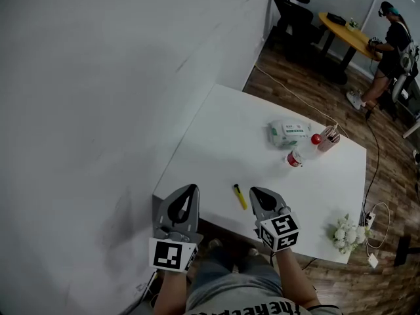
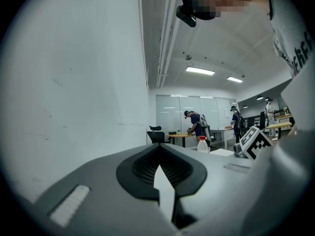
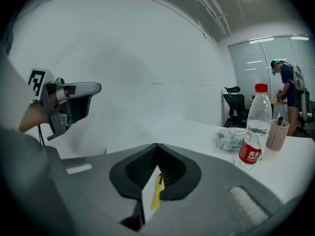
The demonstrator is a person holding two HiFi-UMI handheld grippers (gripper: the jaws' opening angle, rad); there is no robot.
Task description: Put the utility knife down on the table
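Observation:
The yellow utility knife (image 1: pixel 240 196) lies flat on the white table (image 1: pixel 216 136), near its front edge, with nothing holding it. My right gripper (image 1: pixel 254 191) hovers just right of it with its jaws shut and empty. In the right gripper view the knife (image 3: pixel 157 193) shows on the tabletop through the gap below the closed tips of my right gripper (image 3: pixel 156 146). My left gripper (image 1: pixel 192 189) is at the table's front left corner, jaws shut with nothing in them. In the left gripper view, the left gripper's tips (image 2: pixel 158 149) meet.
A water bottle (image 1: pixel 295 157), a pack of wipes (image 1: pixel 289 132), a red ball (image 1: pixel 315 138) and a pink pen holder (image 1: pixel 328 138) stand at the table's far right. White flowers (image 1: pixel 344 231) sit at the front right corner. A wall (image 1: pixel 98 110) runs along the left.

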